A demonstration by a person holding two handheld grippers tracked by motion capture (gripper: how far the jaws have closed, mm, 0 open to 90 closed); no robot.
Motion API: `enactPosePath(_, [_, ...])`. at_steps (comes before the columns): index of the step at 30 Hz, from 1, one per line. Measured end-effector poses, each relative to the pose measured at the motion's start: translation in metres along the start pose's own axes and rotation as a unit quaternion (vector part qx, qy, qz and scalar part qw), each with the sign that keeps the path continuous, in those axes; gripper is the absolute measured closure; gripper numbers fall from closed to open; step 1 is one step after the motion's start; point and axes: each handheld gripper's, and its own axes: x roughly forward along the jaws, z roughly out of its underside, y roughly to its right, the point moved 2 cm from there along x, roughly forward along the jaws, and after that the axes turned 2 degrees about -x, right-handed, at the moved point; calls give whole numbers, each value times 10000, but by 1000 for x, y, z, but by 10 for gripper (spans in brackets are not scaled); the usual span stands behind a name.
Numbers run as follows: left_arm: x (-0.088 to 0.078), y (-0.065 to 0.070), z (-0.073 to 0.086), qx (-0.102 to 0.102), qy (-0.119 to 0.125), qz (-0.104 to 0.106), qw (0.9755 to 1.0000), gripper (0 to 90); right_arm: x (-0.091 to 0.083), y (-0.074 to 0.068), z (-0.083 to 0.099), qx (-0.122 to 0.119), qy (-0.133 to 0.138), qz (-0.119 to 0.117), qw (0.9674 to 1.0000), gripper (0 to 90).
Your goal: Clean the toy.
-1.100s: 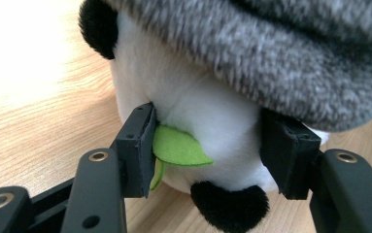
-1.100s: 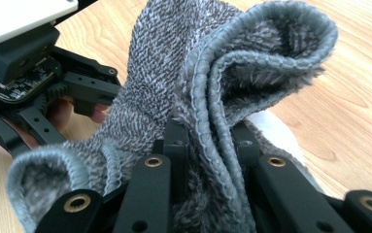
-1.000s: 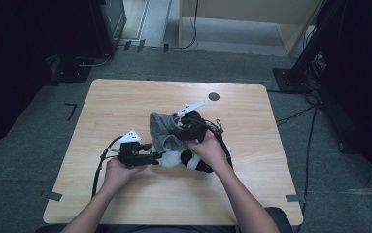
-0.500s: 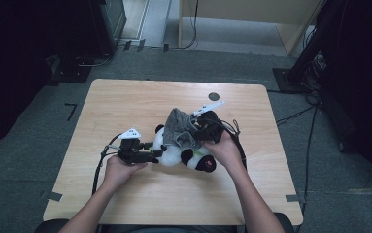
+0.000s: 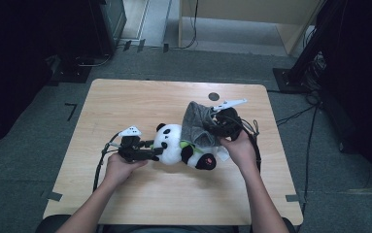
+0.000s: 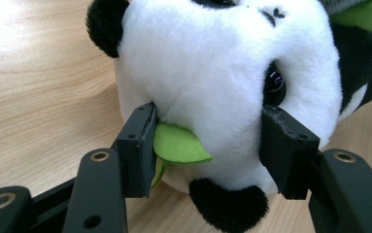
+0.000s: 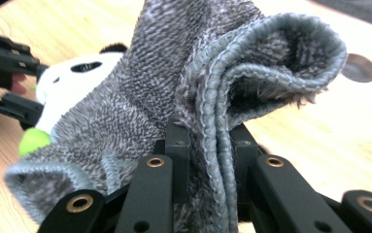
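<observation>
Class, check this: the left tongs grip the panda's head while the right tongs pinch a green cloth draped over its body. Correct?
Not quite: the cloth is grey, as the right gripper view shows. The left tongs do grip the panda by its head, and the right tongs pinch the cloth.

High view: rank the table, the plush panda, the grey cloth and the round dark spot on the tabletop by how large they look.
1. Table
2. Panda
3. Cloth, bunched up and partly over the panda, so these two are close
4. Spot
</observation>
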Motion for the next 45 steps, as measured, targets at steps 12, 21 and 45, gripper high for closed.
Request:
enactPosePath(12, [0, 1, -2, -12, -66, -53, 10000, 447, -43, -4, -3, 149, 773, -444, 9959, 771])
enactPosePath(21, [1, 2, -5, 7, -114, -111, 9999, 446, 2, -2, 44, 300, 346, -582, 9973, 764])
enactPosePath(45, [2, 2, -7, -47, -51, -73, 9999, 446, 11, 32, 82, 951, 199, -624, 9933, 762])
